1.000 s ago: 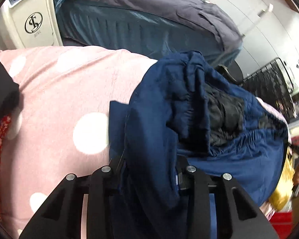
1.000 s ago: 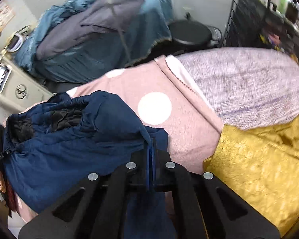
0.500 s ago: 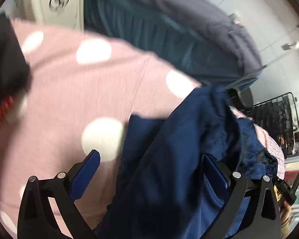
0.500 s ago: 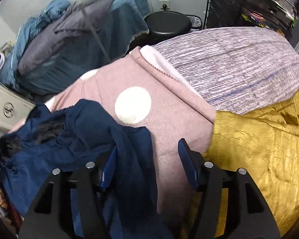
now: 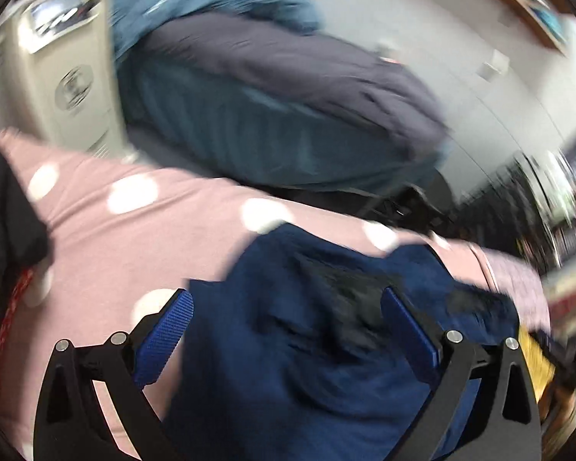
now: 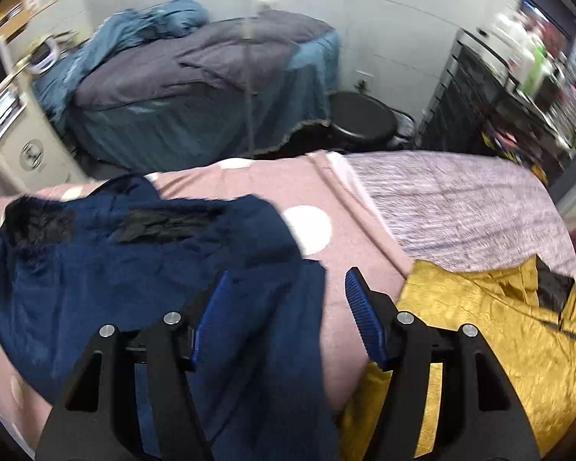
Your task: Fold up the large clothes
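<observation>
A navy blue jacket point(image 5: 307, 353) with a black fur-trimmed hood lies bunched on a pink blanket with white dots point(image 5: 134, 238). It also shows in the right wrist view point(image 6: 134, 269). My left gripper point(image 5: 288, 311) is open, its blue pads wide apart above the jacket, holding nothing. My right gripper point(image 6: 288, 292) is open too, raised over the jacket's right edge, with cloth lying below and between the fingers point(image 6: 211, 307). The left wrist view is blurred.
A golden yellow garment point(image 6: 480, 338) lies at the right on the bed. A lilac knitted blanket point(image 6: 460, 207) covers the far right. Behind stand a blue-covered bed with a grey quilt point(image 6: 203, 88), a black stool point(image 6: 361, 119), a beige machine point(image 5: 69, 77) and a dark rack point(image 6: 491, 100).
Both grippers were shut on the navy jacket a second ago. They have opened, let it go and lifted back; the jacket now lies bunched on the pink blanket.
</observation>
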The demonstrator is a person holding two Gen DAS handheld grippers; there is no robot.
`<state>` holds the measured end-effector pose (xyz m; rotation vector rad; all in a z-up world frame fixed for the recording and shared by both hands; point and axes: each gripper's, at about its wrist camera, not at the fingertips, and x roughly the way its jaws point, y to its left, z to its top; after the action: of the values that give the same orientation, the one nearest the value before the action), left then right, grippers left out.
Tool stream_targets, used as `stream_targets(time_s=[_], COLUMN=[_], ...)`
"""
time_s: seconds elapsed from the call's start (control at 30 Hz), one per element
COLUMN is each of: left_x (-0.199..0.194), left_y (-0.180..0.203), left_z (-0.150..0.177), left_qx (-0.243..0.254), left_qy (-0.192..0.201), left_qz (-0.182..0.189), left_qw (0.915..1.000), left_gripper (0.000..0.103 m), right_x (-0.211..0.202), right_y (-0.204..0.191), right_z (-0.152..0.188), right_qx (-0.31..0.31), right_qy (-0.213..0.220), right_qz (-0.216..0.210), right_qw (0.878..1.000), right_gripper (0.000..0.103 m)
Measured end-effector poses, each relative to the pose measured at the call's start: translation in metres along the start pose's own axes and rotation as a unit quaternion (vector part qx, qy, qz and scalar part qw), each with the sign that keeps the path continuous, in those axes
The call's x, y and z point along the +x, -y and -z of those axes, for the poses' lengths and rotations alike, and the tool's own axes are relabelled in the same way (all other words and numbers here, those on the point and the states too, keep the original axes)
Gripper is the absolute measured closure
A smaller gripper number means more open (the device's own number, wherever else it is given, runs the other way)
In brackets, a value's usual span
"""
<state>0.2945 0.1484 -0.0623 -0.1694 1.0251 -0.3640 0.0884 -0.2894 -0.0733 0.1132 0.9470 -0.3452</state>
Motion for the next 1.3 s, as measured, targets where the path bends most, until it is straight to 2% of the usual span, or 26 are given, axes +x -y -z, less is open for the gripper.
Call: stream_targets(time_s=[0.1, 0.17, 0.27, 0.37, 0.43, 0.5, 0.53, 0.6, 0.67, 0.8, 0.9, 0.97, 1.1, 1.17, 1.23, 1.3], left_x=[0.013, 0.034, 0.058, 0.079, 0.099, 0.125, 0.144, 0.169, 0.182, 0.191, 0.192, 0.184, 0.143, 0.109, 0.077, 0.051], left_y=[0.028, 0.034, 0.031, 0.035, 0.034, 0.031, 0.030, 0.031, 0.033, 0.033, 0.033, 0.034, 0.036, 0.038, 0.033, 0.020], left_z=[0.042, 0.066, 0.078, 0.054, 0.029, 0.010, 0.005, 0.001, -0.001, -0.008, -0.011, -0.014, -0.016, -0.015, -0.010, -0.005], left_qx=[0.052, 0.059, 0.051, 0.047, 0.030, 0.007, 0.002, 0.004, 0.003, -0.044, -0.036, -0.033, -0.037, -0.024, -0.025, -0.037], left_qy=[-0.034, -0.071, -0.095, -0.093, -0.101, -0.134, -0.163, -0.186, -0.185, -0.188, -0.200, -0.198, -0.157, -0.136, -0.113, -0.098], left_qz=[0.014, 0.014, 0.002, -0.021, -0.021, -0.031, -0.047, -0.065, -0.082, -0.105, -0.111, -0.100, -0.043, -0.012, 0.020, 0.042], left_qw=[0.9980, 0.9956, 0.9941, 0.9943, 0.9942, 0.9905, 0.9855, 0.9804, 0.9793, 0.9756, 0.9729, 0.9744, 0.9859, 0.9904, 0.9931, 0.9936], left_gripper=[0.006, 0.006, 0.007, 0.007, 0.006, 0.006, 0.006, 0.006, 0.006, 0.005, 0.005, 0.006, 0.006, 0.006, 0.006, 0.006], right_x=[0.003, 0.013, 0.031, 0.051, 0.067, 0.085, 0.096, 0.121, 0.131, 0.137, 0.137, 0.136, 0.120, 0.100, 0.078, 0.052], right_y=[-0.030, -0.044, -0.057, -0.058, -0.050, -0.039, -0.035, -0.030, -0.034, -0.053, -0.054, -0.055, -0.049, -0.040, -0.030, -0.011], right_z=[0.021, 0.037, 0.050, 0.044, 0.028, 0.011, 0.005, -0.002, -0.003, 0.004, 0.007, 0.008, 0.008, 0.009, 0.012, 0.015], right_qx=[-0.051, -0.059, -0.069, -0.075, -0.051, -0.022, -0.013, 0.003, -0.004, -0.043, -0.043, -0.045, -0.034, -0.010, 0.012, 0.041], right_qy=[-0.028, -0.056, -0.084, -0.089, -0.092, -0.102, -0.112, -0.135, -0.134, -0.123, -0.111, -0.107, -0.098, -0.081, -0.061, -0.037], right_qz=[-0.055, -0.087, -0.088, -0.070, -0.059, -0.044, -0.042, -0.048, -0.040, 0.002, 0.008, 0.009, -0.007, -0.034, -0.043, -0.054], right_qw=[0.997, 0.993, 0.990, 0.991, 0.993, 0.994, 0.993, 0.990, 0.990, 0.992, 0.993, 0.993, 0.995, 0.996, 0.997, 0.997], right_gripper=[0.040, 0.040, 0.040, 0.040, 0.040, 0.040, 0.040, 0.040, 0.038, 0.036, 0.035, 0.035, 0.032, 0.028, 0.021, 0.020])
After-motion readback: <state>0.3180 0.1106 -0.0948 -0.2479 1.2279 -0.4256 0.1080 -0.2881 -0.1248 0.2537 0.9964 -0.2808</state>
